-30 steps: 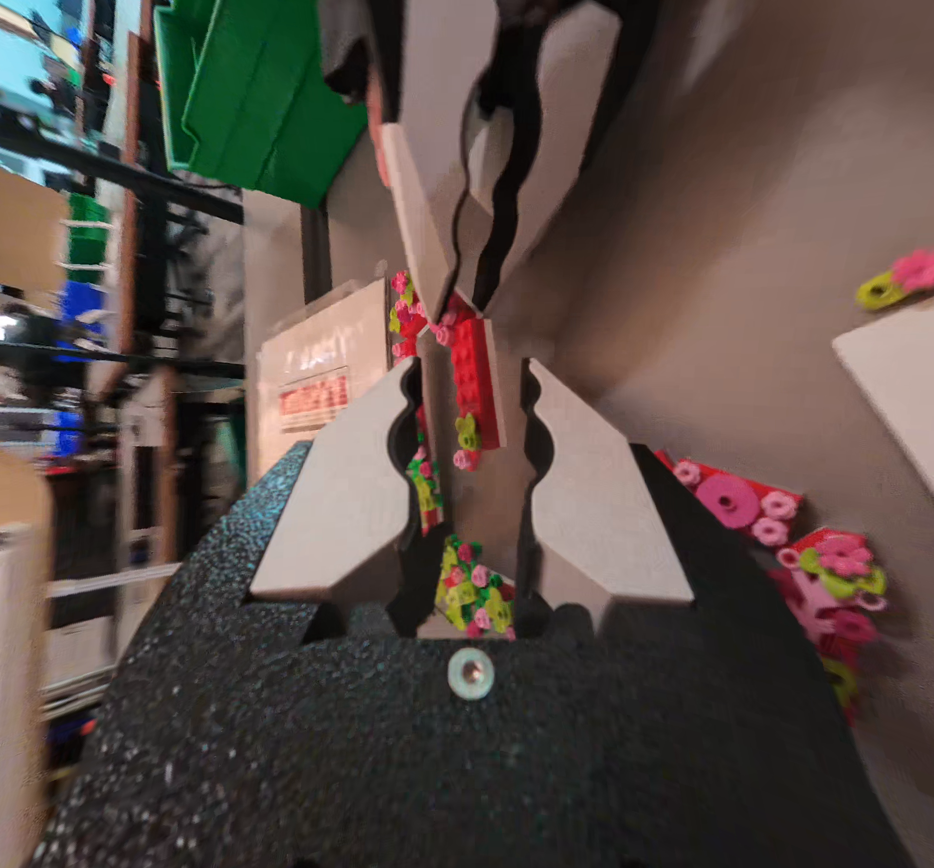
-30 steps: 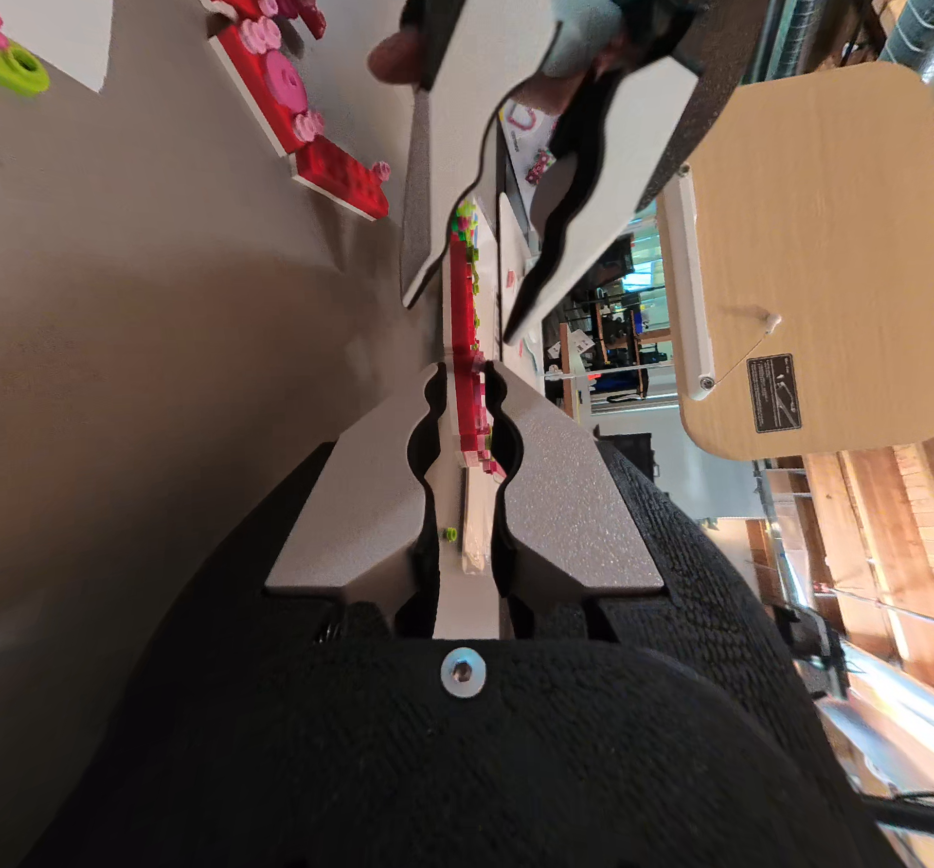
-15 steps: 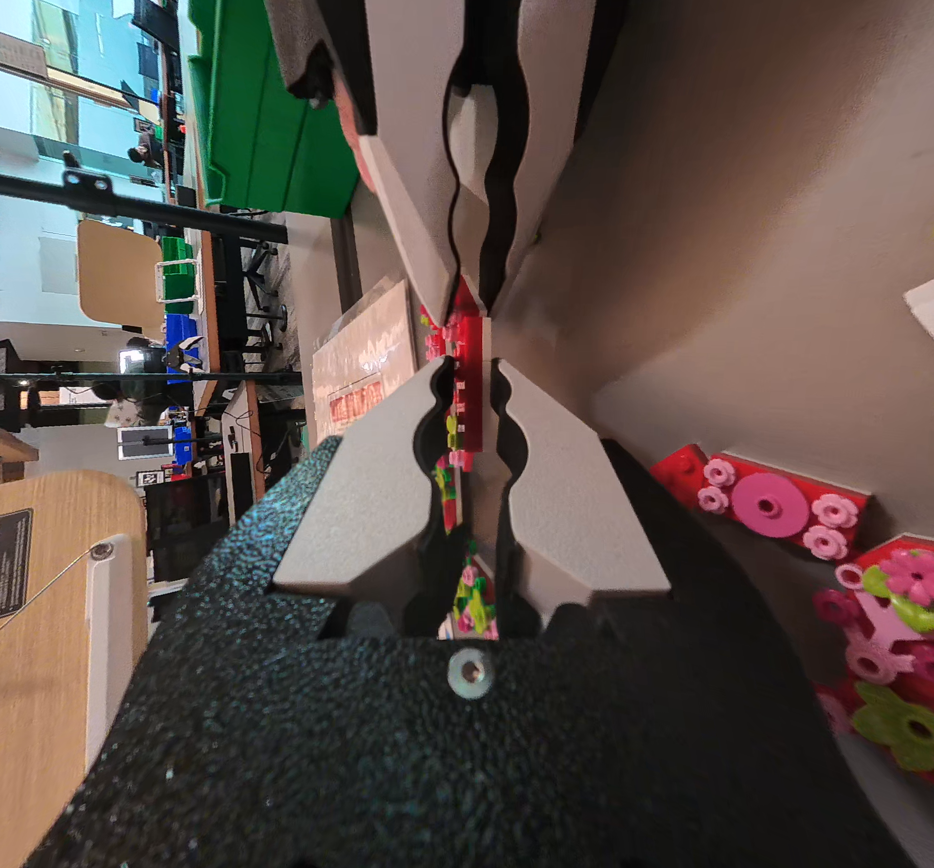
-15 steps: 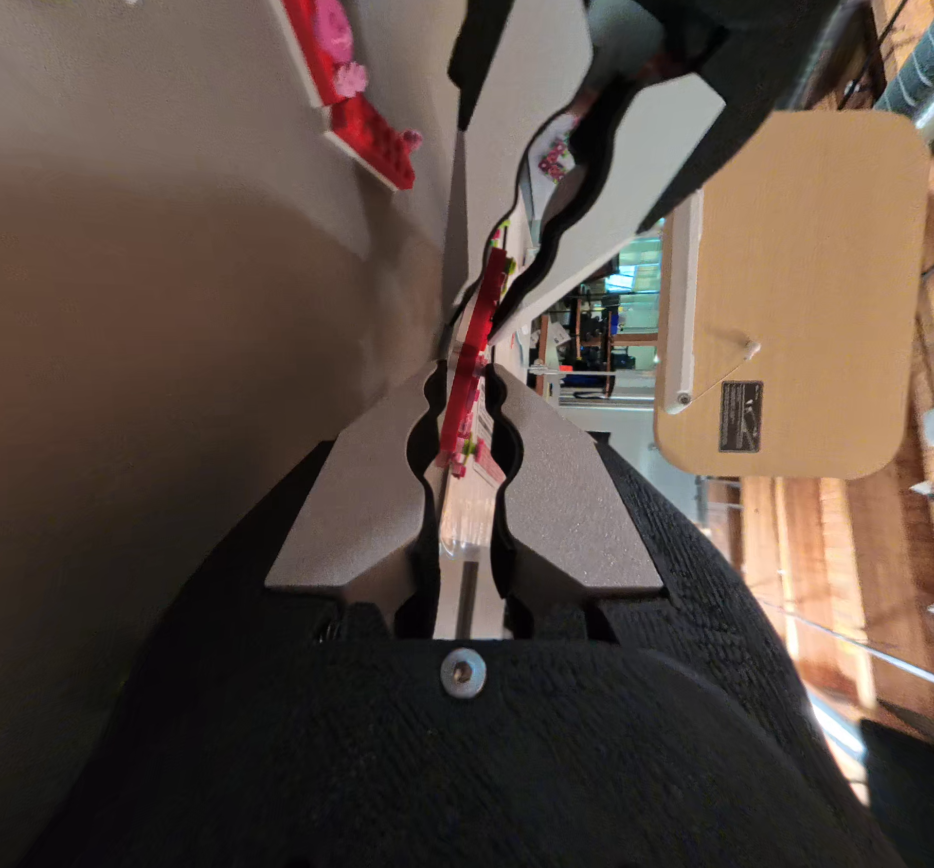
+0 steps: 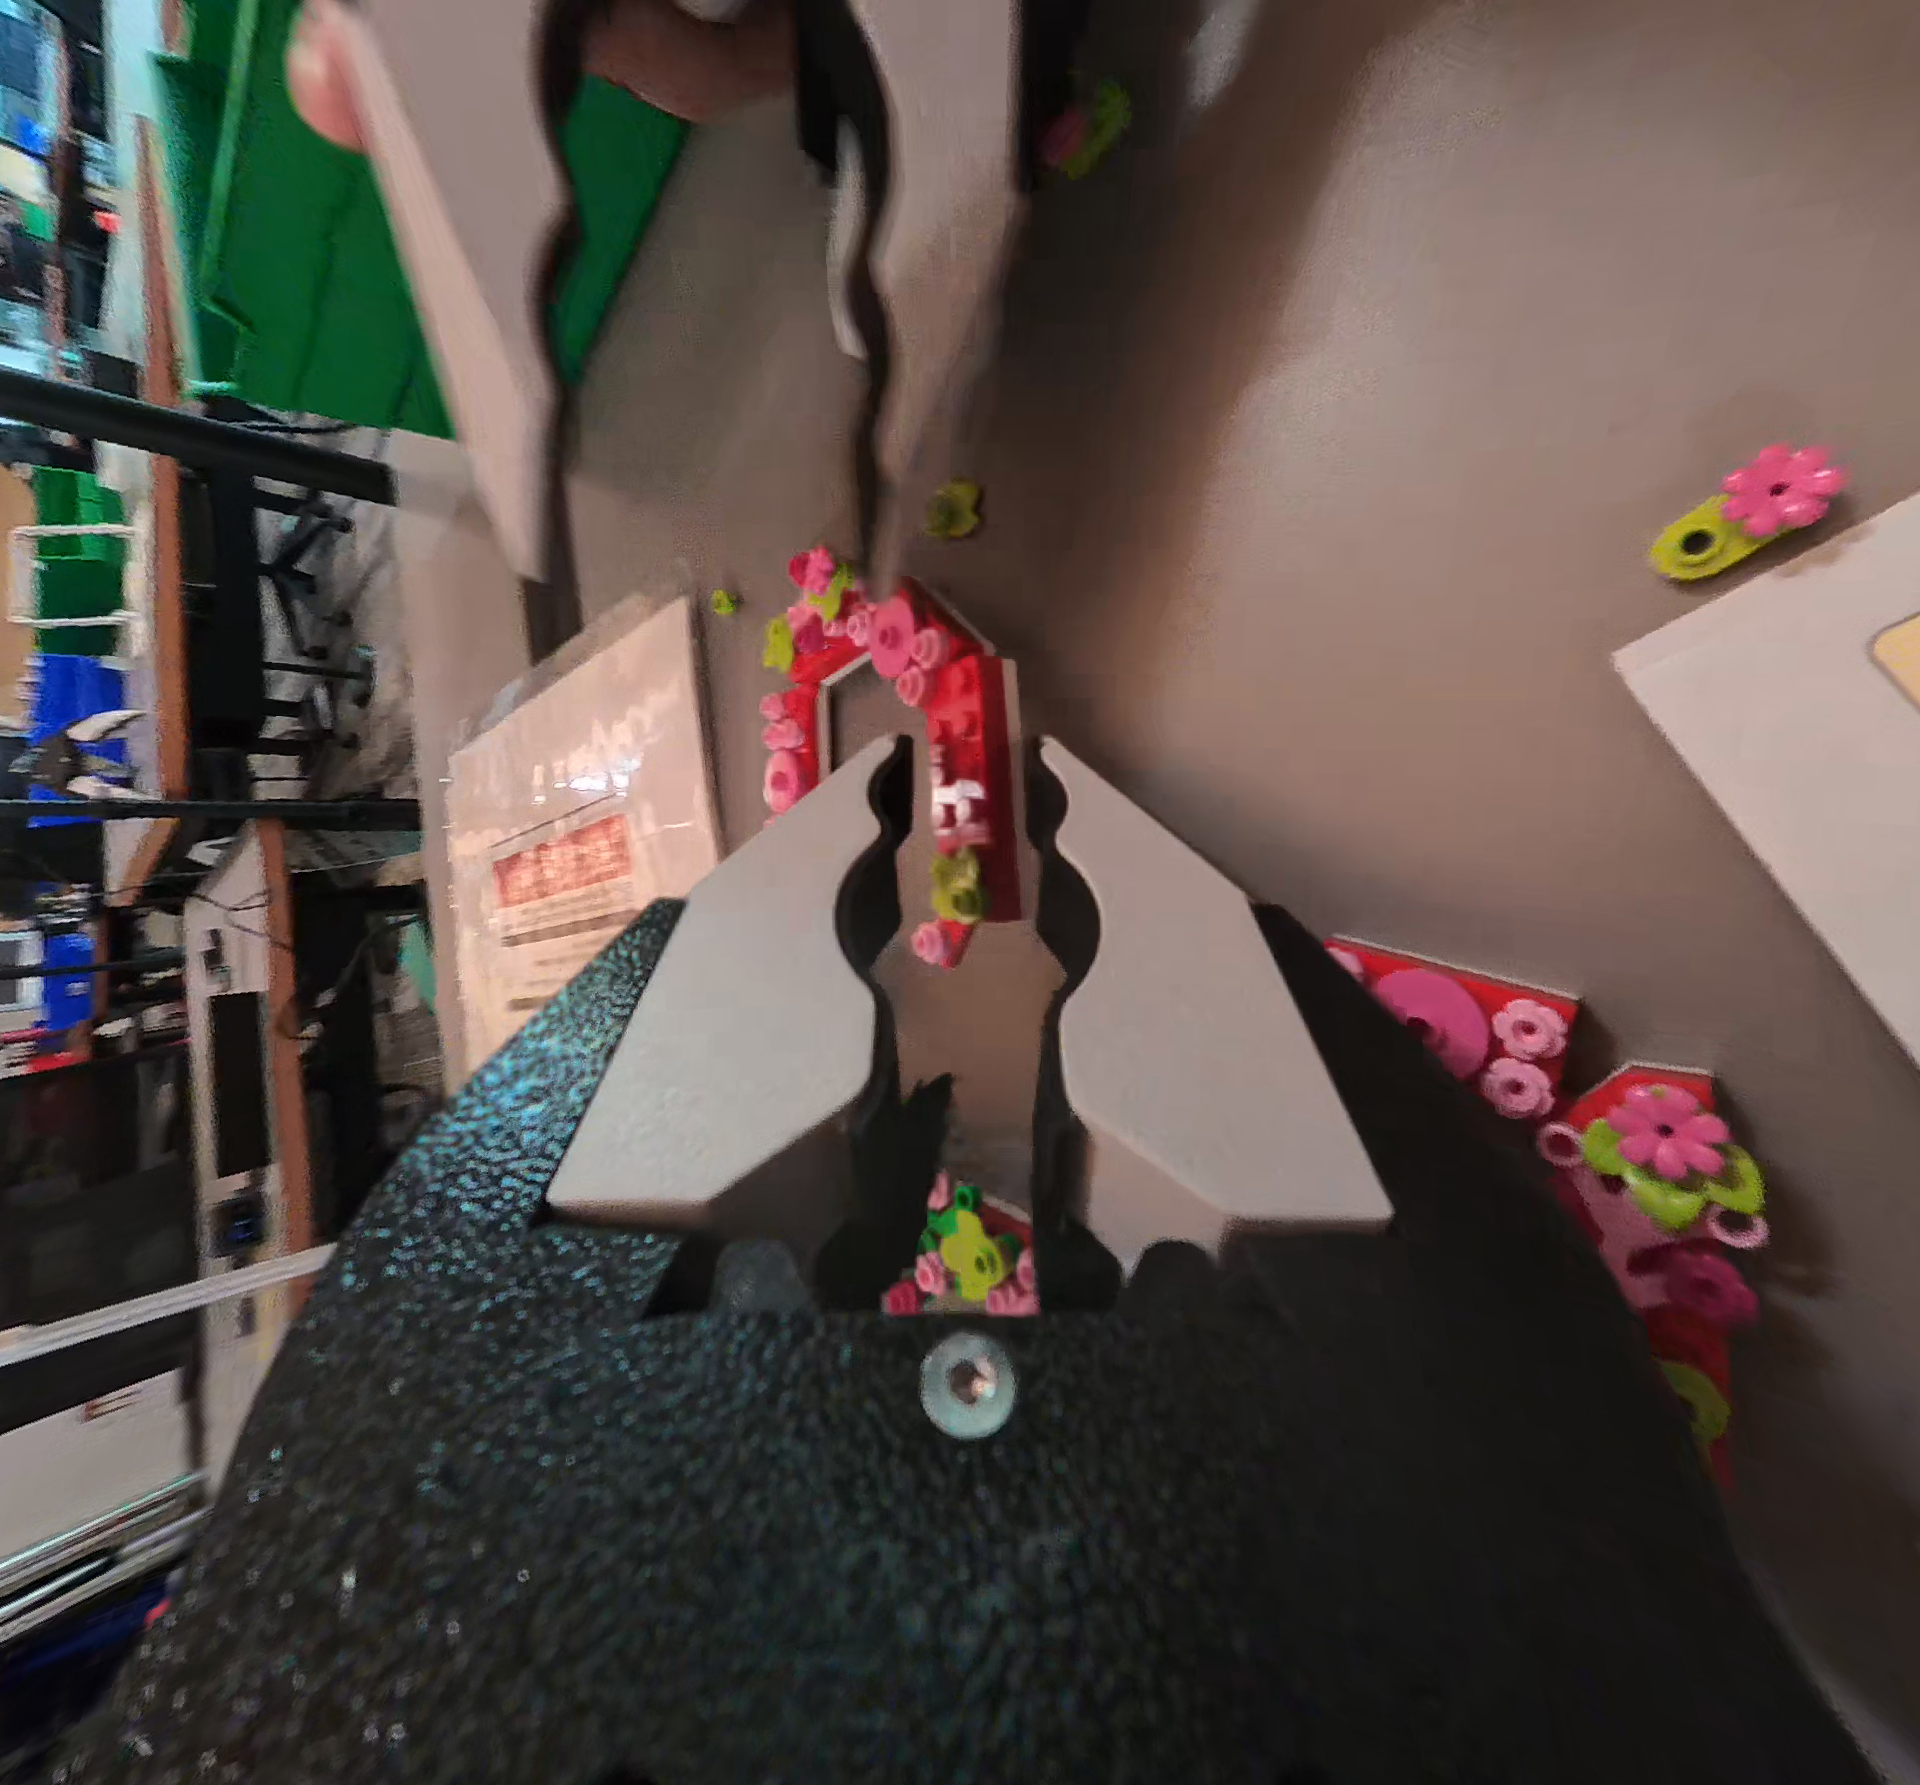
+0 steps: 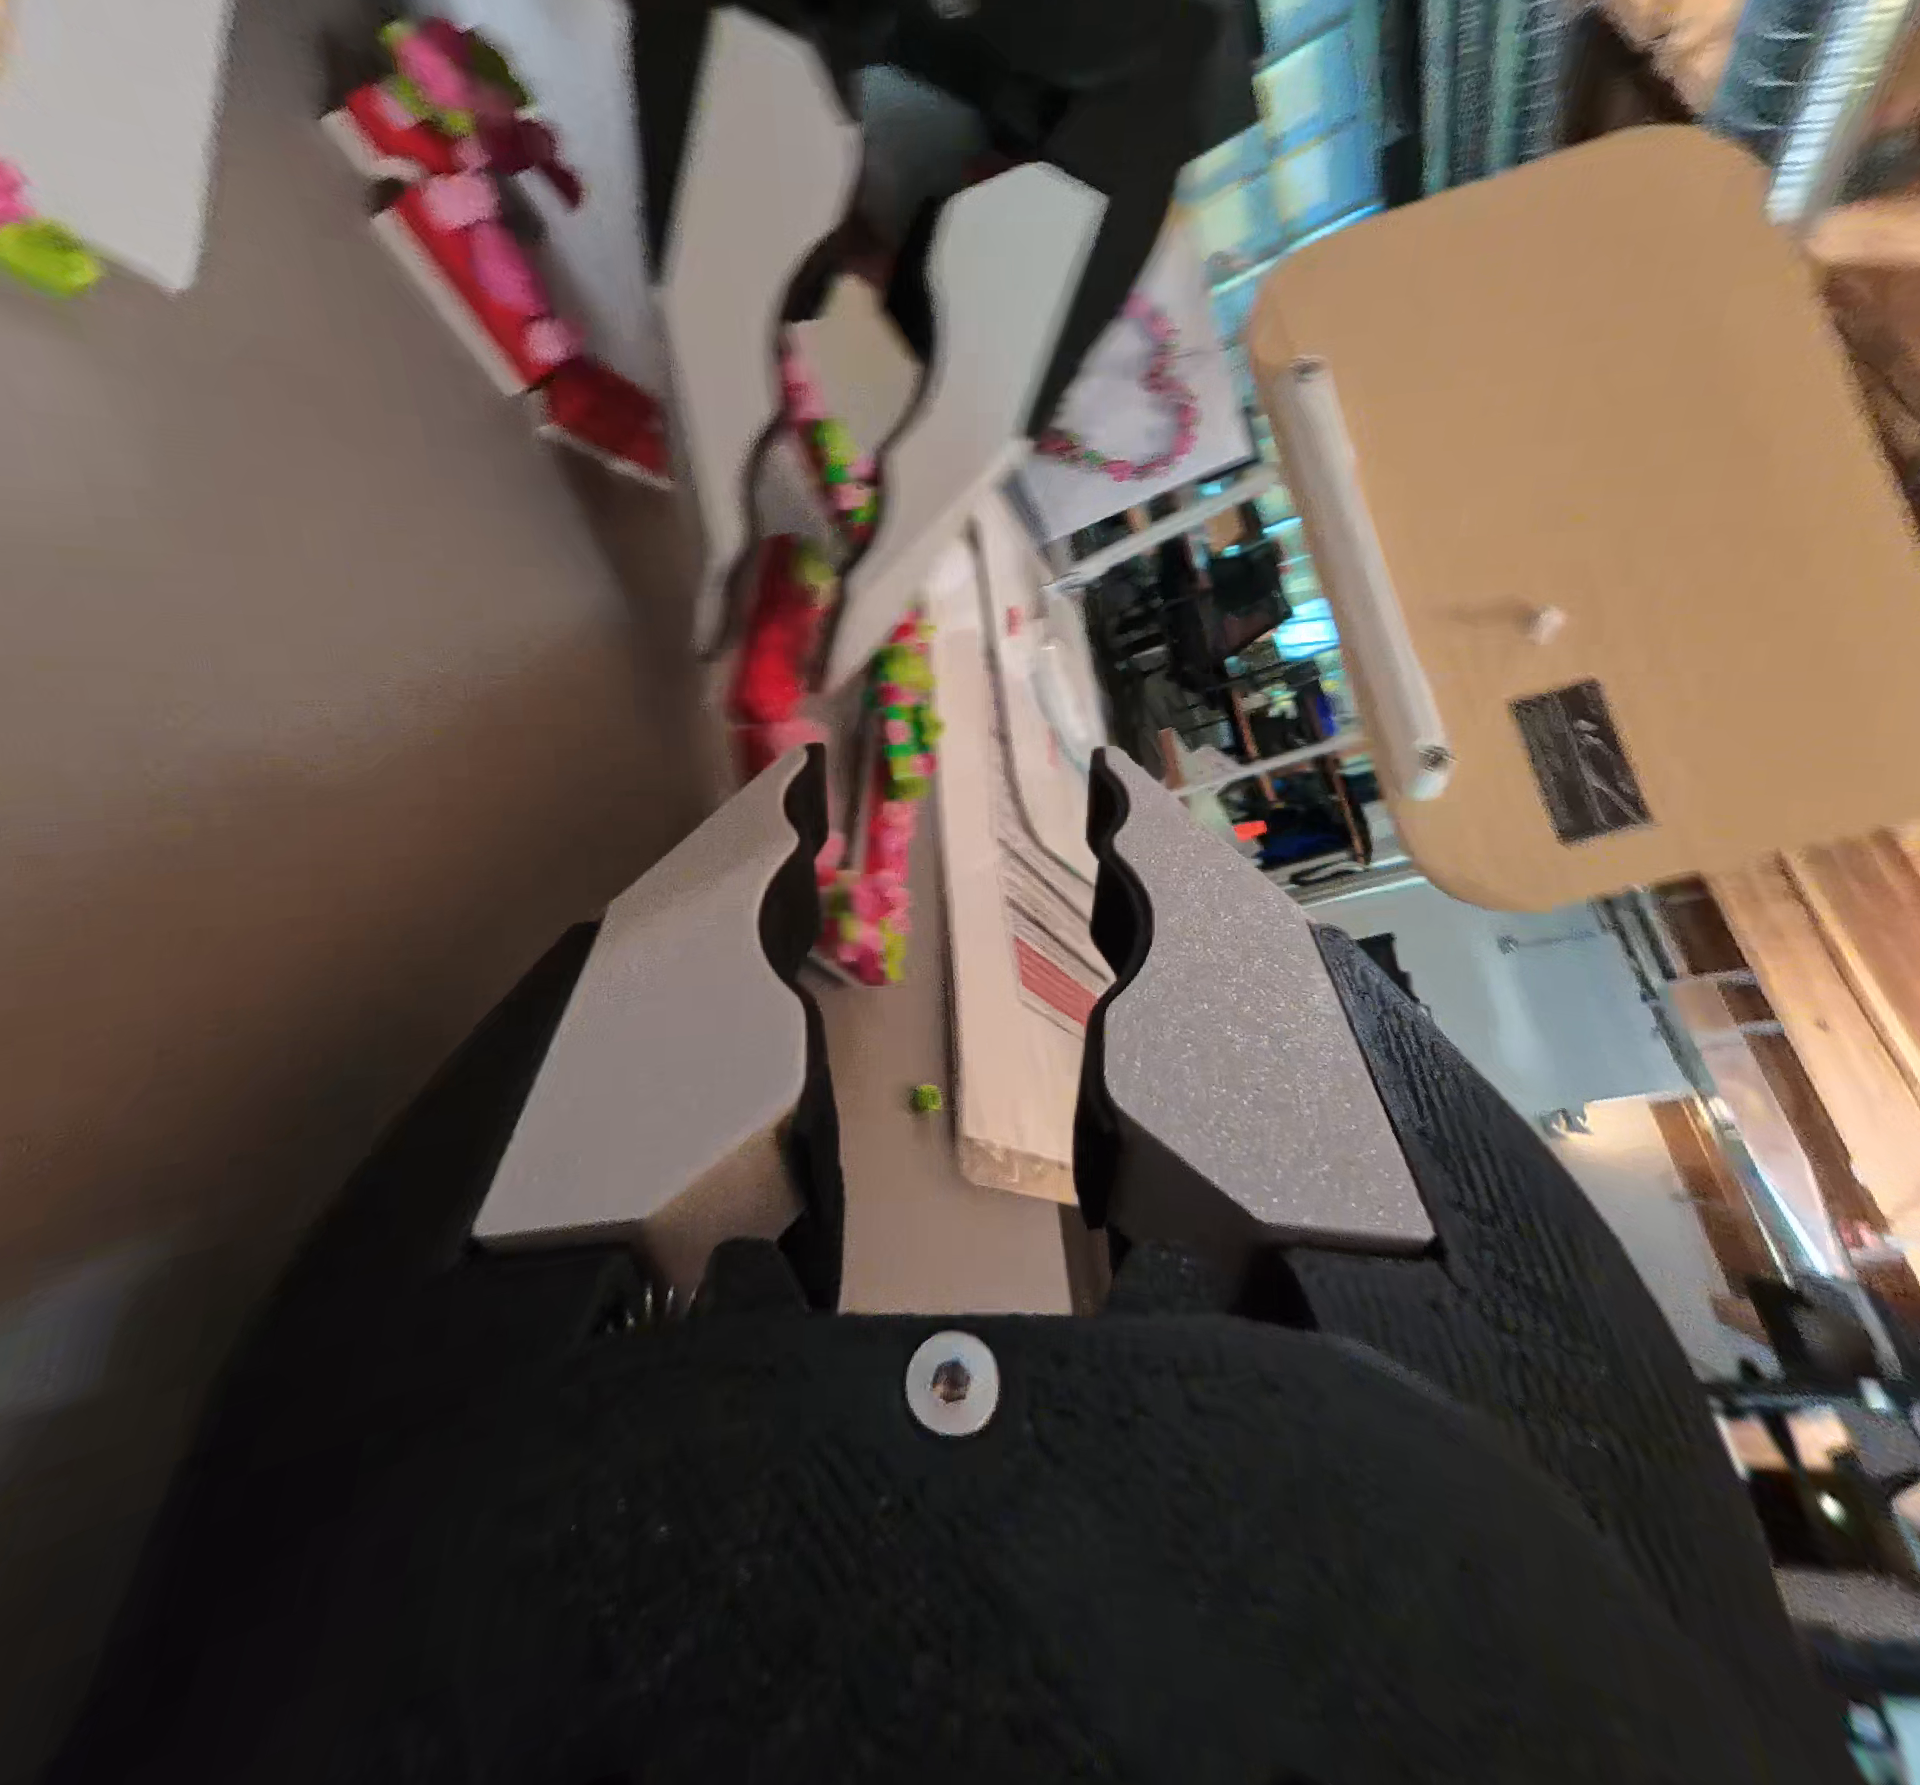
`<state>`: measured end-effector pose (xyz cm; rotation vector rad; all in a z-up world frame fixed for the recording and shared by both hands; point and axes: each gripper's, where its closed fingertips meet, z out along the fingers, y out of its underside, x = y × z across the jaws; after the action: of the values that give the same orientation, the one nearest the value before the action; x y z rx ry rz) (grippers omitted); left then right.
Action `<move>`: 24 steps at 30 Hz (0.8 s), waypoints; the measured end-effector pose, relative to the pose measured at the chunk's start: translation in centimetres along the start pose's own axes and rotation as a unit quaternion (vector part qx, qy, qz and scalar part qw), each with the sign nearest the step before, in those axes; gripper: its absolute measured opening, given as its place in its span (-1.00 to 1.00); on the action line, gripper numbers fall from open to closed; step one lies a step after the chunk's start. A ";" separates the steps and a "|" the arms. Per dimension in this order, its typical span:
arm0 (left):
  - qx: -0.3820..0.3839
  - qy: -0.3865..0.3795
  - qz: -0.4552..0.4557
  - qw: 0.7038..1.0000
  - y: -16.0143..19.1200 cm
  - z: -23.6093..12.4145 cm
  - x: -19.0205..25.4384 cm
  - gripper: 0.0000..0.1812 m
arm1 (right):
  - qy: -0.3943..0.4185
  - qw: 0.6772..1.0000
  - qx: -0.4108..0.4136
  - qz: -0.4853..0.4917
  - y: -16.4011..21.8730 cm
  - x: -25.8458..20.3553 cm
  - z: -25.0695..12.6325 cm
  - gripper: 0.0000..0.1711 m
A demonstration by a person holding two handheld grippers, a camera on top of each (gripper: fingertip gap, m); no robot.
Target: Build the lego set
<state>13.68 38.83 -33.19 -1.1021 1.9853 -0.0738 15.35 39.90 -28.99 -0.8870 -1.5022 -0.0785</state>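
A red lego frame (image 5: 971, 696) with pink and lime flowers along its edge sits between my left gripper's fingers. My left gripper (image 5: 968, 748) is shut on the frame's red side bar. The frame also shows in the right wrist view (image 6: 774, 644), pinched by the left gripper (image 6: 779, 649) straight ahead. My right gripper (image 6: 956, 759) is open and empty, a short way back from the frame's flowered edge (image 6: 894, 800). In the left wrist view the right gripper (image 5: 707, 577) hangs open above the frame, one fingertip close to the frame's top. Both views are blurred.
Red plates with pink flowers (image 5: 1455, 1029) (image 6: 488, 249) lie on the grey table (image 5: 1455, 385). A lime piece with a pink flower (image 5: 1745, 514), a white sheet (image 5: 1787, 748), a bagged booklet (image 5: 582, 800) (image 6: 1029, 904), loose lime bits (image 5: 951, 509) (image 6: 925, 1098) and a green bin (image 5: 312, 229) surround them.
My right gripper has let go of the red frame, opened wide and pulled back. My left gripper still holds the frame, which now shows more face-on.
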 end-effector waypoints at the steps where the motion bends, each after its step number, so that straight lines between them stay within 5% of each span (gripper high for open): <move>1: -0.001 0.015 -0.010 1.000 0.1 0.1 0.4 -0.73 | 0.021 1.000 0.012 0.019 0.0 1.0 -0.4 -0.44; 6: 0.030 0.041 -0.078 0.996 -0.9 -0.6 0.4 -0.61 | 0.083 0.991 0.031 0.102 1.1 3.7 -1.6 -0.46; 10: 0.086 -0.013 -0.159 0.983 -2.3 -5.6 -2.6 -0.56 | 0.128 0.984 0.021 0.118 2.3 5.3 -2.3 -0.49; 13: 0.111 -0.114 -0.256 0.954 -1.4 -11.2 -4.9 -0.41 | 0.142 0.983 0.011 0.117 2.8 5.7 -2.5 -0.50; 19: 0.112 -0.379 -0.342 0.852 3.9 -21.7 -3.2 -0.48 | 0.238 0.964 -0.031 0.112 3.7 8.1 -4.5 -0.64; 24: 0.129 -0.468 -0.337 0.806 5.5 -23.5 -0.4 -0.53 | 0.294 0.936 -0.010 0.191 1.5 8.5 -7.4 -0.64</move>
<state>-6.22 34.83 -20.12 -1.2669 0.6312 -0.1356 23.39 40.91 -20.95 -1.0436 -0.7592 -0.0662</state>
